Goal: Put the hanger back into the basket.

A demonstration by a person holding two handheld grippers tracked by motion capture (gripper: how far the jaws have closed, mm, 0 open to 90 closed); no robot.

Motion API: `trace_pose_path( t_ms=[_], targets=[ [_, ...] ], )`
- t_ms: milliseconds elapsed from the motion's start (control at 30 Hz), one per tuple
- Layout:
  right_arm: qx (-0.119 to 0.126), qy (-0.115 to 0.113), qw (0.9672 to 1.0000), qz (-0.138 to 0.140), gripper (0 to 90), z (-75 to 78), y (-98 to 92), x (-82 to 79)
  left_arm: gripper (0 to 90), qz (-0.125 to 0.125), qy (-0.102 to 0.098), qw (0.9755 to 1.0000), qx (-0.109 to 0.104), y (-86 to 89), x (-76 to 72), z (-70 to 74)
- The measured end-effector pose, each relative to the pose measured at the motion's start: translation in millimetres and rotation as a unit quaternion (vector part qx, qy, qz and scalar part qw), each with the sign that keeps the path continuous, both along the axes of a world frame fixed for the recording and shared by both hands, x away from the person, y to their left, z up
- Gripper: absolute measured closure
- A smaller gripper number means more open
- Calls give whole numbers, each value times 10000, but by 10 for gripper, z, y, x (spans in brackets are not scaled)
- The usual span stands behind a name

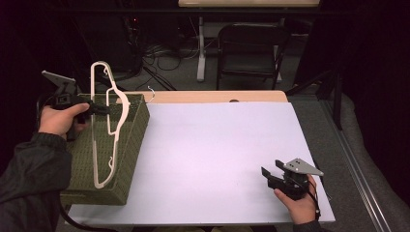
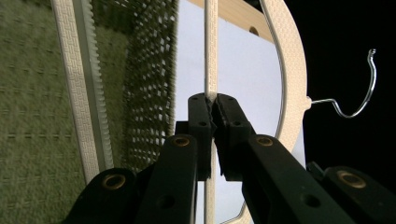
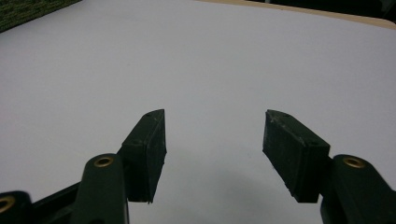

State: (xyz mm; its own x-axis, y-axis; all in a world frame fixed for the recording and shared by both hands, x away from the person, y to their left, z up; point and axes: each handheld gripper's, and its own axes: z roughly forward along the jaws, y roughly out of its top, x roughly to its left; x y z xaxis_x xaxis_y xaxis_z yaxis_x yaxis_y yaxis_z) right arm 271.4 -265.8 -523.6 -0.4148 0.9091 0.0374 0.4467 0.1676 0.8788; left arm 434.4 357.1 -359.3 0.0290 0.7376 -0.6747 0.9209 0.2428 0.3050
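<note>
At upper left, the left gripper [image 1: 99, 109] clamps a thin bar of the ribbed white plastic hanger [image 1: 110, 126] above the woven green basket [image 1: 126, 145]. At lower right, the right gripper [image 1: 269, 174] gapes over the smooth white counter [image 1: 212, 154].

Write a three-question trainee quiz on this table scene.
1. True or false: the left tongs are shut on the white hanger.
2. What lies under the hanger? A) green woven basket B) folding chair C) cardboard box
3. Fill in: the right tongs are ____ above the white tabletop.

Key: 1 true; 2 A; 3 open
</note>
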Motion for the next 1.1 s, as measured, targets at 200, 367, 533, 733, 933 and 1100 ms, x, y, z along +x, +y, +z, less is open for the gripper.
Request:
trace_pose_path(
  t_ms=[200, 367, 533, 733, 933, 1100],
  targets=[
    [4, -6, 10000, -12, 393, -4, 0, 2, 859, 295, 24, 9994, -184, 169, 14, -75],
    [5, 1, 10000, 6, 393, -7, 2, 5, 859, 367, 115, 9990, -239, 208, 28, -193],
    [-6, 8, 10000, 15, 393, -3, 5, 0, 859, 495, 171, 9978, -398, 237, 39, -299],
    [6, -6, 10000, -2, 393, -4, -1, 1, 859, 603, 265, 9965, -507, 258, 55, -388],
    [2, -10, 10000, 11, 393, 0, -2, -2, 859, 725, 357, 9954, -521, 301, 53, -477],
    [8, -8, 10000, 16, 393, -1, -6, -2, 859, 848, 435, 9938, -569, 389, 21, -558]
  ],
)
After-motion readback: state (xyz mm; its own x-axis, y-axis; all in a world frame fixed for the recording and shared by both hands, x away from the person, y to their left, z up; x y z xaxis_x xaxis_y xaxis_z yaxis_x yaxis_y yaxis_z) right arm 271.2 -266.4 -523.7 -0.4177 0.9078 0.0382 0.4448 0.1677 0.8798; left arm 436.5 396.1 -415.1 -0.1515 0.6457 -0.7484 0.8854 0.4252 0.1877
